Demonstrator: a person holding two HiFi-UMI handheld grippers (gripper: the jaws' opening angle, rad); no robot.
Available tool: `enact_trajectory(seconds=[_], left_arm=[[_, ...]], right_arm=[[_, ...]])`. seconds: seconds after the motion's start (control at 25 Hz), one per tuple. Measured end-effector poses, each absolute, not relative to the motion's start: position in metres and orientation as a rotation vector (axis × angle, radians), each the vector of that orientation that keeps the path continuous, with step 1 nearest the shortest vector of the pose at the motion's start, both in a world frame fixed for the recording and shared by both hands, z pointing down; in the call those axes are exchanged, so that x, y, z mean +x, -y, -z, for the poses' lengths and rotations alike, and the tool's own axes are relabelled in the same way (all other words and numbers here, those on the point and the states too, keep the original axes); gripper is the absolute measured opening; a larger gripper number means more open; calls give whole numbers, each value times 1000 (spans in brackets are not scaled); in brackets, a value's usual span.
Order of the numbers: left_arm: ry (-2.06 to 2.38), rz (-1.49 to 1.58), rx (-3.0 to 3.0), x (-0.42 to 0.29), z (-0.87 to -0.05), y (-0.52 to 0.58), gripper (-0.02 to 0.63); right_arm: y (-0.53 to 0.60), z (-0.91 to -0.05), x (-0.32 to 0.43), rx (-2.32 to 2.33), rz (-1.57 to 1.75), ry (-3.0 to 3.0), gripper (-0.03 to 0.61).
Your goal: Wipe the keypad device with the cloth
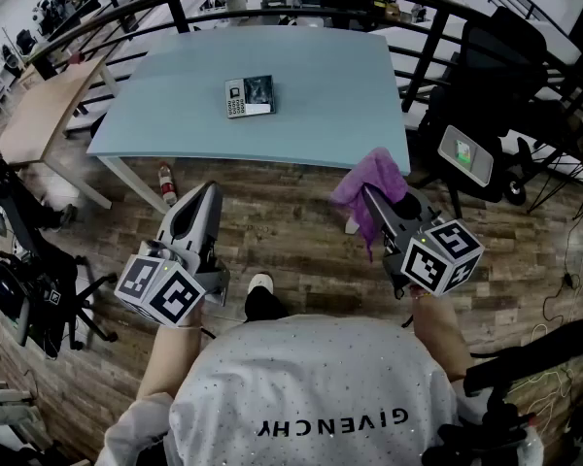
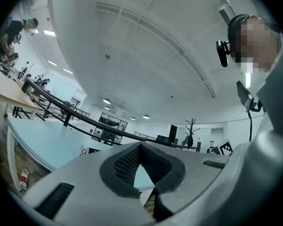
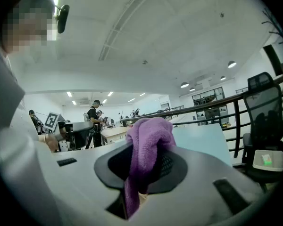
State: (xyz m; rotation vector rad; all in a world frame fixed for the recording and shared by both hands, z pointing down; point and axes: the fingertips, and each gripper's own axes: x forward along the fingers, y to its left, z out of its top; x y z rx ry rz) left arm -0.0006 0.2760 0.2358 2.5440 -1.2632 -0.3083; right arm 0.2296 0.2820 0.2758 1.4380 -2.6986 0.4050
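Purple cloth hangs bunched from the right gripper, whose jaws are clamped on it. A fold drapes over the jaw tips and trails down between them. That gripper is held off the near right corner of the table, above the wooden floor. The keypad device lies flat near the middle of the table, well apart from both grippers. The left gripper is held off the table's near edge, its jaws brought together at the tips with nothing between them. A black chair stands just beside the table's right side.
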Motion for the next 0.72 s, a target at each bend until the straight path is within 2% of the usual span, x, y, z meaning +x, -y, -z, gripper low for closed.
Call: enact_trajectory(seconds=[0.72], left_arm=[[1216,293,2494,-58,-273,-206,5]], right_arm=[[-202,-311,131,1388,-500,2670,61]])
